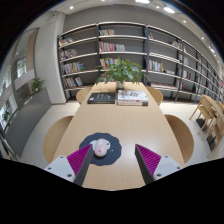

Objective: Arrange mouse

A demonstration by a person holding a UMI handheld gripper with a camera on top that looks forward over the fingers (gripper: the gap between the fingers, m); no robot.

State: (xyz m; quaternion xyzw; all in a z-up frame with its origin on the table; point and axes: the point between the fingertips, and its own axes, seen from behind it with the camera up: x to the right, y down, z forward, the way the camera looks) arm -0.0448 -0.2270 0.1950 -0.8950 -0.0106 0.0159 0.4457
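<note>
Mouse (101,148) on round mat (100,151), btwn spread gripper (112,158) fingers

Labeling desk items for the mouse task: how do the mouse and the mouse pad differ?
The mouse is pale, whitish-pink and rounded; the mouse pad is dark, flat and wider. The mouse sits on top of the mouse pad, toward its left part, while the mouse pad lies directly on the wooden table. Both lie between the fingers of the open gripper, and neither is touched by them.
</note>
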